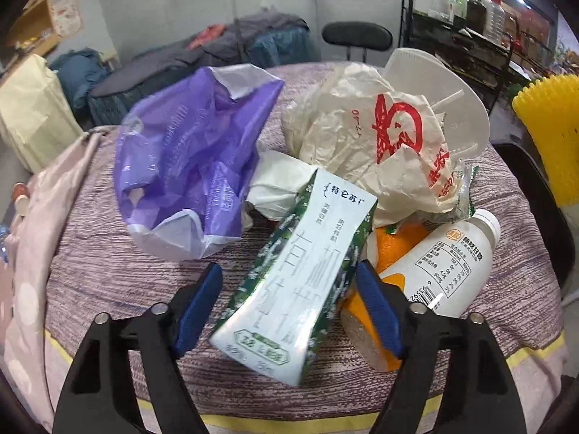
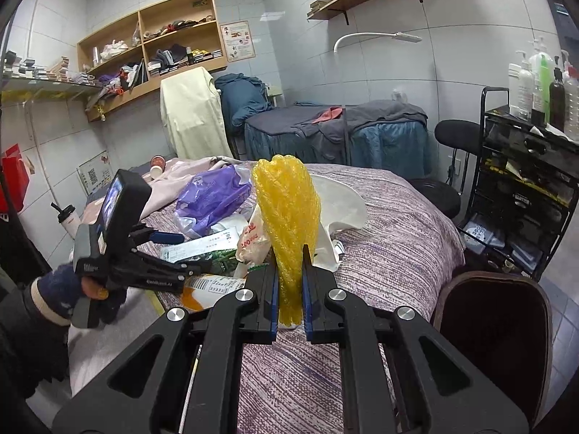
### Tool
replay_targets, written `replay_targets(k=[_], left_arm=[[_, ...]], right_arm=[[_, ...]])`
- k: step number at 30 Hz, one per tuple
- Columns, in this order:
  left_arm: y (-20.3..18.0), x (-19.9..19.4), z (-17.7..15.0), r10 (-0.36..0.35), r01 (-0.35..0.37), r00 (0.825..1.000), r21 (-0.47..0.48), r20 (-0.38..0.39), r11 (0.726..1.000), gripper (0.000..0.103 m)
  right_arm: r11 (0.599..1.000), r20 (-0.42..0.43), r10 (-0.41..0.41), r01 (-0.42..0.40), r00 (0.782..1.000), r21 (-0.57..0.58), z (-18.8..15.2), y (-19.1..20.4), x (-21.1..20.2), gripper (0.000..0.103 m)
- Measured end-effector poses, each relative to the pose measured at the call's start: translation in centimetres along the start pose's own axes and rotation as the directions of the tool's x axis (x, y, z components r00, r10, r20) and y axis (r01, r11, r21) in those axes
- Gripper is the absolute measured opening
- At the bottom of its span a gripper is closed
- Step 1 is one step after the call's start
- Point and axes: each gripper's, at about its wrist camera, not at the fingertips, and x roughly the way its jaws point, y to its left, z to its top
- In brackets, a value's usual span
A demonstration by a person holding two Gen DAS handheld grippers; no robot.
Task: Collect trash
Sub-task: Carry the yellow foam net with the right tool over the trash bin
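The left gripper (image 1: 289, 303) gapes around the carton (image 1: 296, 282), whose long axis runs along the fingers, near the bed's (image 1: 524, 289) edge; the right gripper (image 2: 290, 300) clamps yellow wrap (image 2: 287, 217).

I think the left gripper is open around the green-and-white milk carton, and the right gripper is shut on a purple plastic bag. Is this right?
One detail is wrong. The right gripper is shut on a yellow foam net, as the right wrist view shows; the purple plastic bag lies free on the bed. The left gripper is indeed open around the milk carton.
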Motion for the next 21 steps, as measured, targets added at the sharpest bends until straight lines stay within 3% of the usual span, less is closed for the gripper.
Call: replay_targets(k=[3, 5, 8, 10, 14, 17, 21], left_arm=[[-1.0, 1.4, 1.5, 0.016, -0.011, 0.998, 0.082, -0.067, 0.997, 0.070], [-1.3, 2.5, 2.5, 0.006, 0.006, 0.993, 0.096, -0.121, 0.995, 0.061], [-2.4, 2.5, 3.1, 0.034, -0.016, 0.992, 0.147, -0.119, 0.989, 0.056], [-2.8, 1.5, 2.8, 0.056, -0.044, 0.995, 0.148, -0.079, 0.988, 0.055], [-2.0, -2.3, 1.7, 0.061, -0.064, 0.997, 0.050, 0.048, 0.997, 0.055], [-1.2, -5.4, 0.5, 0.050, -0.043, 0.989, -0.054, 0.139, 0.998, 0.055], [-1.3, -8.6, -0.7, 0.063, -0.033, 0.969, -0.126, 0.238, 0.991, 0.055]], right_arm=[[1.000, -0.004, 0.006, -0.006, 1.000, 0.014, 0.0, 0.0, 0.1, 0.011], [1.000, -0.003, 0.006, -0.006, 1.000, 0.015, 0.0, 0.0, 0.0, 0.011], [1.000, 0.001, 0.000, 0.000, 1.000, 0.014, -0.2, -0.2, -0.4, 0.011], [1.000, 0.005, -0.006, 0.006, 1.000, 0.016, -0.4, -0.5, -0.8, 0.011], [0.999, 0.020, -0.009, 0.008, 1.000, 0.031, -1.0, -1.3, -1.6, 0.011], [0.998, 0.022, -0.016, 0.014, 1.000, 0.054, -1.6, -1.9, -2.0, 0.011], [0.994, 0.026, -0.042, 0.040, 0.999, 0.098, -2.7, -3.5, -2.9, 0.011]])
